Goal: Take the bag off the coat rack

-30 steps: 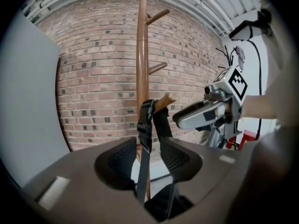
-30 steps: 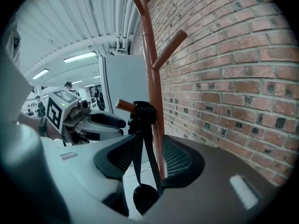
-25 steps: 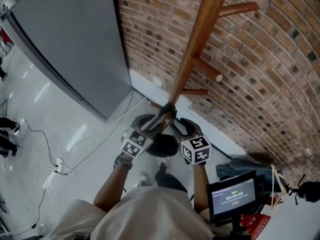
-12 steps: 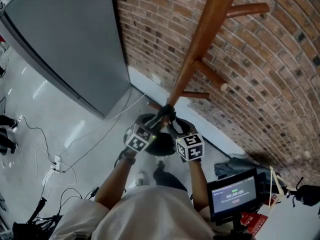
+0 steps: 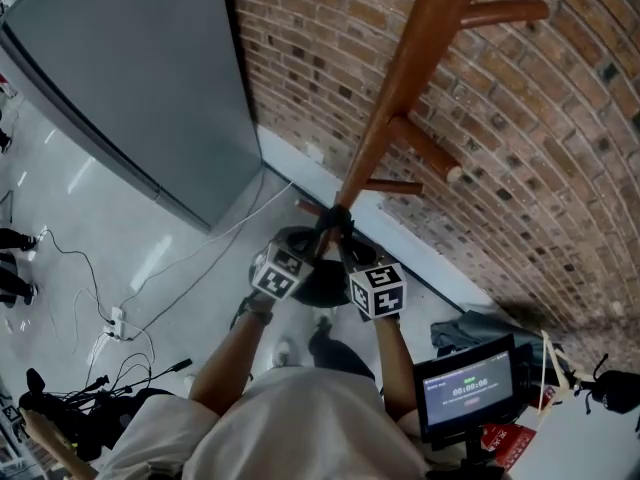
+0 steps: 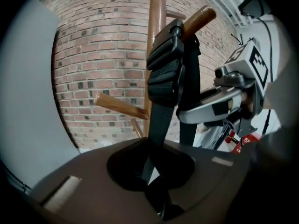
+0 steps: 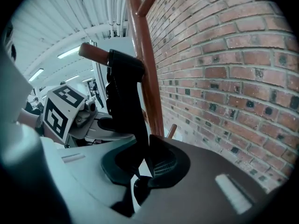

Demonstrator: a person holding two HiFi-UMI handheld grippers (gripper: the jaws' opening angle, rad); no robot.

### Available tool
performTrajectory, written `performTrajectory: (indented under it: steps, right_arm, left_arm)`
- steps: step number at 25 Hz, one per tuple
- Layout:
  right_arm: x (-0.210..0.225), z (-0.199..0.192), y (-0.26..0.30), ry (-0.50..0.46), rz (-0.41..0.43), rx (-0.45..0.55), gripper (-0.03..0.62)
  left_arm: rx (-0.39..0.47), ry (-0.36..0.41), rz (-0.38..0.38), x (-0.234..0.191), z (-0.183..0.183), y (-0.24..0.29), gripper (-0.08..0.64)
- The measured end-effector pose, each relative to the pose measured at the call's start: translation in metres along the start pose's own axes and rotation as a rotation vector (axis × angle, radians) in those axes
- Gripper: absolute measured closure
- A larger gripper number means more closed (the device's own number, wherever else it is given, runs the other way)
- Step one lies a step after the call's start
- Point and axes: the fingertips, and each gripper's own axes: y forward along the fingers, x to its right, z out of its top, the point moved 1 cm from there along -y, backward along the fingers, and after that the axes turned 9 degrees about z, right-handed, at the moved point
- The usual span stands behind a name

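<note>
Having just closed, the left gripper (image 6: 155, 164) and right gripper (image 7: 140, 171) each clamp the bag's strap (image 6: 162, 120), looped over a peg (image 6: 200, 17) near the frame's top; lifting it off remains.

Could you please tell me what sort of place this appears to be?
Probably an indoor workshop or recording studio: a brick wall, cables trailing over a glossy pale floor, and a small monitor.

Coat rack (image 5: 400, 98) before brick wall (image 5: 540, 148), bag strap (image 6: 163, 120) over its peg (image 6: 198, 18), left tool (image 6: 159, 185) beside right tool (image 7: 140, 176) on strap
</note>
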Motion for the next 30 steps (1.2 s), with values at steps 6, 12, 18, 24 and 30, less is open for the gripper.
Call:
performTrajectory:
  steps: [6,12,18,24,30]
  right_arm:
    - [-0.001,-0.001,-0.004,0.018,0.004,-0.01,0.584]
    - [-0.002,0.002,-0.017,0.05,0.001,0.0,0.586]
    - [-0.01,0.011,-0.035,0.073,0.001,0.041,0.586]
    - [-0.024,0.028,-0.053,0.065,0.003,0.09,0.586]
    - [-0.038,0.048,-0.073,0.044,-0.002,0.144,0.586]
  left_arm:
    - [-0.036,-0.031,-0.001,-0.001,-0.009,-0.001,0.555]
    - [-0.02,-0.051,-0.005,-0.001,-0.002,-0.009,0.555]
    - [0.015,-0.061,-0.016,0.0,0.005,-0.027,0.557]
    - [0.06,-0.068,-0.025,0.001,0.022,-0.05,0.557]
    - [0.115,-0.049,-0.031,0.003,0.041,-0.074,0.557]
